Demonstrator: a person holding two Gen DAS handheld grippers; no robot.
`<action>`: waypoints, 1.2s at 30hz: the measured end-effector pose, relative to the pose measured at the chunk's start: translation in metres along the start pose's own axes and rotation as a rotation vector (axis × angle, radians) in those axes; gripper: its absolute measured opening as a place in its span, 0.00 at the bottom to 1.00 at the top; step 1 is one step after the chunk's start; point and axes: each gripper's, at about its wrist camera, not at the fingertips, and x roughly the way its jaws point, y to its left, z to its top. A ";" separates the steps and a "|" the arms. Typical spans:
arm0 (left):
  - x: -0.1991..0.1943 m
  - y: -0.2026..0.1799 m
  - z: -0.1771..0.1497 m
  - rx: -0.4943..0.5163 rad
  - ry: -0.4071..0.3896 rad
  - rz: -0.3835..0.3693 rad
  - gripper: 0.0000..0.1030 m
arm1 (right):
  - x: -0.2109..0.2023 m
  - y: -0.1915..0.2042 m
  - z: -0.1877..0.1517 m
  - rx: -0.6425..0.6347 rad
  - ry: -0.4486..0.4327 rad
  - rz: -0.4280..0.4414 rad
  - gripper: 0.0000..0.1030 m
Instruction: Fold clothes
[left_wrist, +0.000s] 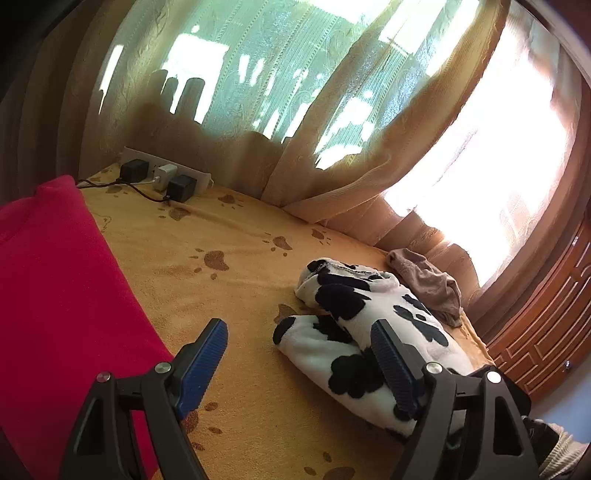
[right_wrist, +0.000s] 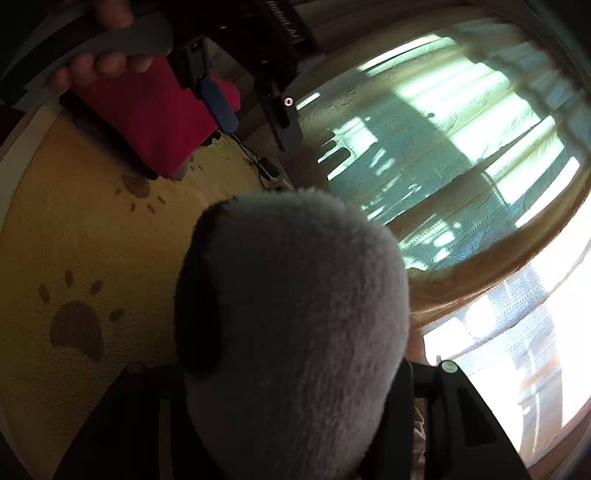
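Fleece, cow-patterned and thick, bulges from the right hand-held gripper (right_wrist: 295, 406), which is clamped on the fleece garment (right_wrist: 295, 314); its bulk lies on the bed (left_wrist: 236, 258) beside the red garment (left_wrist: 62, 280). The left hand-held gripper (left_wrist: 299, 358) hangs open and empty. Judging by that fat wad, the plush could slip free and spoil the fold.

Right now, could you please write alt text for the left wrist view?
The open left gripper hovers empty above a yellow paw-print bedspread. A black-and-white fleece garment lies bundled to its right, a red garment to its left, and a power strip sits by the curtains.
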 end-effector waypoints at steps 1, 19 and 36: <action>0.001 0.002 -0.002 -0.005 0.005 0.001 0.79 | -0.002 0.012 0.000 -0.035 -0.004 0.002 0.50; 0.038 0.002 -0.029 -0.058 0.138 -0.058 0.79 | -0.060 0.010 -0.011 0.113 0.049 0.216 1.00; 0.056 0.037 -0.033 -0.451 0.271 -0.446 0.79 | 0.038 -0.173 -0.028 0.895 0.191 0.277 1.00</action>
